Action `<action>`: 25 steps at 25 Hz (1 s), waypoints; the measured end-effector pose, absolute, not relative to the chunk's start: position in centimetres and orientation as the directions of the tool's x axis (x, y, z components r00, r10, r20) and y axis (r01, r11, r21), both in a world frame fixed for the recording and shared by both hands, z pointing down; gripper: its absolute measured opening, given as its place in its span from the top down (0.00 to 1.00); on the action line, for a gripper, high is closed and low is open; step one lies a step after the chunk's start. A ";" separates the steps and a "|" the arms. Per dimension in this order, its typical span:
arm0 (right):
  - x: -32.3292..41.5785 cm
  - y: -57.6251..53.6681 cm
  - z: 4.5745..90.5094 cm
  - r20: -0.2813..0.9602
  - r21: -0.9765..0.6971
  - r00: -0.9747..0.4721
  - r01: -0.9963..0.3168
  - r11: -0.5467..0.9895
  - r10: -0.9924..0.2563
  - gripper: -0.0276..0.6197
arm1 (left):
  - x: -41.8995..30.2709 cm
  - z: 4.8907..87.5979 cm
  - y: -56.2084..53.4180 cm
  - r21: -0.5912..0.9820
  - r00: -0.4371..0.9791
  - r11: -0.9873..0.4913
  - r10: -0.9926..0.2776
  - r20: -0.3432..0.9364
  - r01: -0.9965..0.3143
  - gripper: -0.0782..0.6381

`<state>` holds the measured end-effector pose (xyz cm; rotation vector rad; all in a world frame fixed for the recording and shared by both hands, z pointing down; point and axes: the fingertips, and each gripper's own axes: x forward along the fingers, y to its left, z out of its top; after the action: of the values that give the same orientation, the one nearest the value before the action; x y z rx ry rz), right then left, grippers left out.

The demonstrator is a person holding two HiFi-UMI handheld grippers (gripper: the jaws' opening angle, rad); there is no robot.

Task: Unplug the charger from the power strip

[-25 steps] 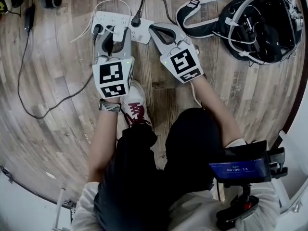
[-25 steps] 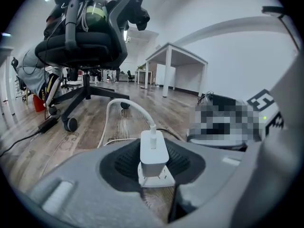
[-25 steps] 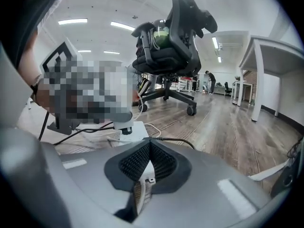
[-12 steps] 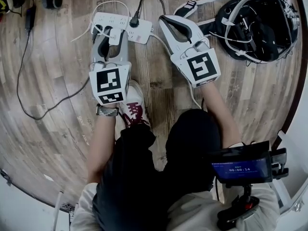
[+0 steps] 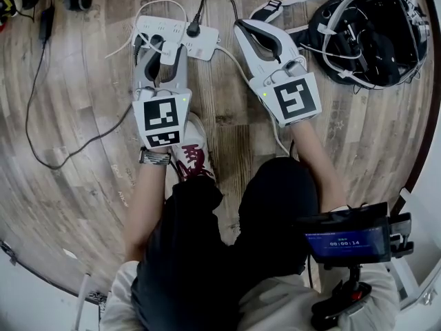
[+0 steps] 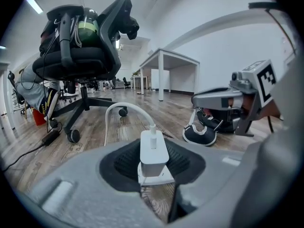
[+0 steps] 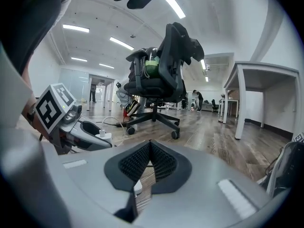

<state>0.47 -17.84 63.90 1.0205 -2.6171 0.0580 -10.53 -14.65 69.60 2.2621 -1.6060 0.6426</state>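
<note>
Nearest me, my shoe (image 5: pixel 195 154) shows between my forearms, its heel cut off by my knee. Just ahead, the left gripper (image 5: pixel 163 50) has its fingers closed on the sides of the white charger (image 6: pixel 153 148). The charger stands upright on the near end of the white power strip (image 5: pixel 157 27), still seated. I cannot see its prongs, and the gripper covers that part of the strip from above. The charger's white cable (image 6: pixel 126 109) arches up and away. The right gripper (image 5: pixel 241 25) is to the strip's right, apart from it, fingers clenched on nothing. A black plug (image 5: pixel 194 27) sits further along the strip. Beyond are an office chair (image 6: pixel 80 46) and a black bag (image 5: pixel 372 36).
</note>
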 end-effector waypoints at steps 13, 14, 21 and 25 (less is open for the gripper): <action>0.8 -17.9 66.0 0.342 0.039 -0.682 -0.677 0.735 -0.646 0.95 | -9.9 77.1 -11.3 0.028 0.296 -0.373 -0.686 0.665 -0.928 0.69; 0.8 -17.8 66.0 0.345 0.037 -0.683 -0.676 0.736 -0.644 0.95 | -10.0 77.3 -11.1 0.029 0.293 -0.371 -0.680 0.672 -0.928 0.69; 0.1 -17.5 66.8 0.361 0.025 -0.695 -0.659 0.752 -0.621 0.95 | -10.3 77.4 -11.3 0.037 0.290 -0.361 -0.678 0.676 -0.932 0.69; 0.0 -17.4 67.3 0.384 0.022 -0.691 -0.656 0.754 -0.613 0.95 | -10.8 76.9 -11.5 0.028 0.279 -0.353 -0.686 0.672 -0.935 0.69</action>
<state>-0.02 -17.39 67.32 0.9731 -2.5832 0.1642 -10.77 -11.54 76.93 2.1343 -1.4584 0.8011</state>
